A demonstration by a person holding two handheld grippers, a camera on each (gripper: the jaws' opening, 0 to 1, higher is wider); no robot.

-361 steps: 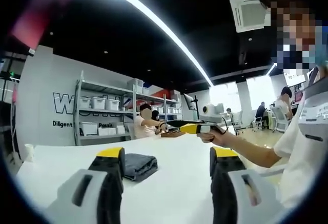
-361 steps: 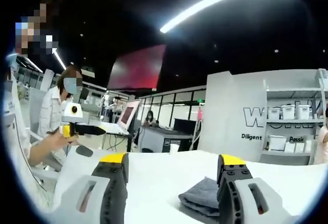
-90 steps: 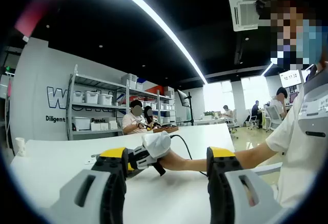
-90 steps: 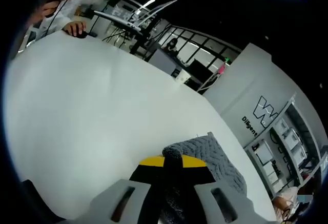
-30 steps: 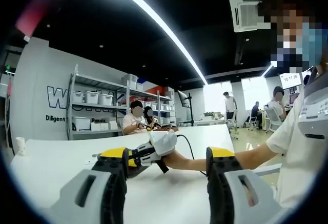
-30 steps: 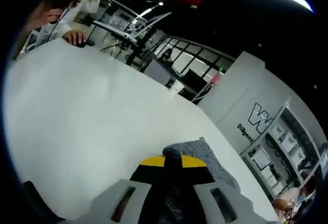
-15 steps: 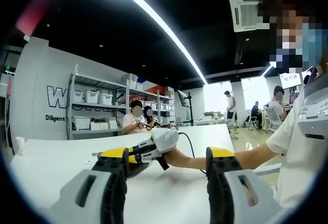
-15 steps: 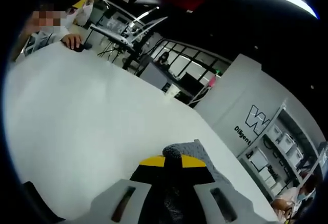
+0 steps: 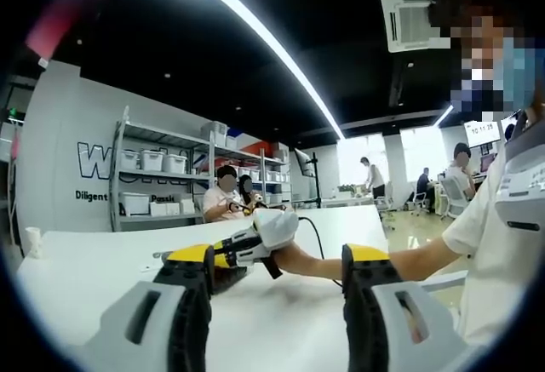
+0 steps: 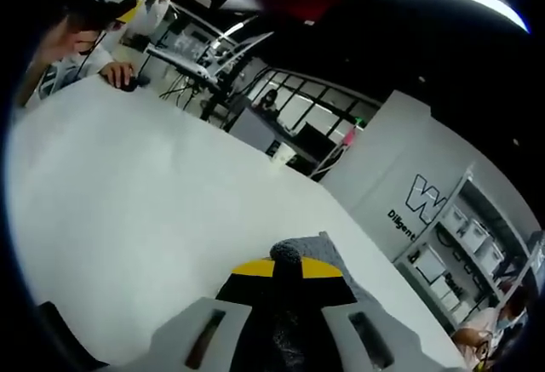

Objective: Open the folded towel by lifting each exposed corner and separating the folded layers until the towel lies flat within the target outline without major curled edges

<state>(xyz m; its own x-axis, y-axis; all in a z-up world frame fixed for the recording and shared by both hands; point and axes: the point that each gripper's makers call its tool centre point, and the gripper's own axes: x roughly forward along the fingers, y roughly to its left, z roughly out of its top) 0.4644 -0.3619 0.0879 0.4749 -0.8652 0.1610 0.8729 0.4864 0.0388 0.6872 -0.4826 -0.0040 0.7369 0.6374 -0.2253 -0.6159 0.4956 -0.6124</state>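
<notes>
1. The white desk (image 10: 145,210) is the largest thing here; in the right gripper view it spreads wide and bare toward a far edge, and in the left gripper view it runs back toward a wall with dark lettering.
2. A person in a white shirt (image 9: 502,244) stands at the right of the left gripper view, one arm reaching in across the desk.
3. Metal shelving (image 9: 162,189) with white bins stands against the lettered wall, and two seated people (image 9: 234,202) are beside it.
4. The grey towel (image 10: 328,257) lies on the desk in the right gripper view, just past the yellow tips, with one part of it raised up between them. In the left gripper view only a dark sliver of it shows, under the other tool and beside the left-hand jaw.
5. The right gripper (image 10: 287,263) has its jaws brought together and clamped on that raised fold of the towel; its yellow tips meet around the cloth.
6. The left gripper (image 9: 277,261) hovers low over the desk with its jaws well apart and nothing between them.
7. In the left gripper view the person's gloved hand (image 9: 274,229) holds the right gripper's body, tilted down toward the desk, a black cable trailing from it.
8. A small white cup (image 10: 281,152) stands near the desk's far edge in the right gripper view.
</notes>
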